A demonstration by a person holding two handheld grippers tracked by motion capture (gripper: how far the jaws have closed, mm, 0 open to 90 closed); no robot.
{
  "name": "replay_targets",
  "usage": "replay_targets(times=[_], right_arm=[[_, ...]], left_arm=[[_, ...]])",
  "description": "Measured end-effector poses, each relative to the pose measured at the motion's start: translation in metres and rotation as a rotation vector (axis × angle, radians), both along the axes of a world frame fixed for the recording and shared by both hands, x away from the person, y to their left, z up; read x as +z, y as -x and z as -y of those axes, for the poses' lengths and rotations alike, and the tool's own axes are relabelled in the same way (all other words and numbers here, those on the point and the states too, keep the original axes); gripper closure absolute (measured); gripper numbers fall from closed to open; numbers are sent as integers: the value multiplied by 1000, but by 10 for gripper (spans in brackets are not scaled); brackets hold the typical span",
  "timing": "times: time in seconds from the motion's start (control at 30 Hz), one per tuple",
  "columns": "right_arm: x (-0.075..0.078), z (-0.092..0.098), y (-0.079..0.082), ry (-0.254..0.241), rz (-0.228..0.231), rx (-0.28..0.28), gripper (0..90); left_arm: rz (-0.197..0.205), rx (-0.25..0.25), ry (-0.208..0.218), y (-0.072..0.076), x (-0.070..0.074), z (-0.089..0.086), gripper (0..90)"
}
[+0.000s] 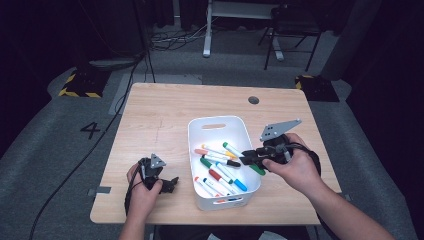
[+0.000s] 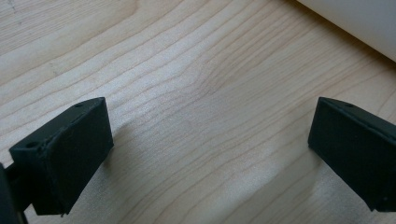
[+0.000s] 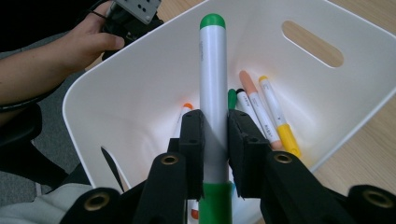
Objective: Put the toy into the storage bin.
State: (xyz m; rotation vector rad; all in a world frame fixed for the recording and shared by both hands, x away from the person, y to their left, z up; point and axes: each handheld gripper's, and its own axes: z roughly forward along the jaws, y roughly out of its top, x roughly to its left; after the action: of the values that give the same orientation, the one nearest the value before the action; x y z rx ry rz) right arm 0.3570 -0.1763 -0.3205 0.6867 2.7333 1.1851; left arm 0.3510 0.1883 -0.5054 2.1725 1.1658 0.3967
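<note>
A white bin (image 1: pixel 216 120) in the middle of the wooden table (image 1: pixel 165 110) holds several coloured markers (image 1: pixel 220 176). My right gripper (image 1: pixel 247 159) reaches over the bin's right rim, shut on a white marker with green ends (image 1: pixel 232 149). In the right gripper view the black jaws (image 3: pixel 215 121) pinch that green marker (image 3: pixel 213 70) at its middle, above the bin (image 3: pixel 140 70), where orange and yellow markers (image 3: pixel 273 116) lie below. My left gripper (image 1: pixel 172 184) rests on the table left of the bin. It stands open (image 2: pixel 210 144) over bare wood.
The bin's white wall (image 2: pixel 359 23) lies close to the right of my left gripper. A round cable hole (image 1: pixel 253 100) sits near the table's far edge. The left hand with its gripper (image 3: pixel 135 9) lies beyond the bin. Chair legs and cables stand on the floor behind.
</note>
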Motion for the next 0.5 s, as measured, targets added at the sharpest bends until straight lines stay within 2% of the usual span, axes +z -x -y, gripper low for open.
replay_targets(times=[0.13, 0.27, 0.5], right_arm=[[-4, -10, 3, 0, -2, 38, 771], [-9, -15, 3, 9, -10, 45, 771], [-18, -18, 4, 53, -14, 61, 771]], left_arm=[[-1, 0, -1, 0, 0, 0, 1], [-5, -6, -4, 0, 1, 0, 1], [0, -4, -3, 0, 0, 0, 1]])
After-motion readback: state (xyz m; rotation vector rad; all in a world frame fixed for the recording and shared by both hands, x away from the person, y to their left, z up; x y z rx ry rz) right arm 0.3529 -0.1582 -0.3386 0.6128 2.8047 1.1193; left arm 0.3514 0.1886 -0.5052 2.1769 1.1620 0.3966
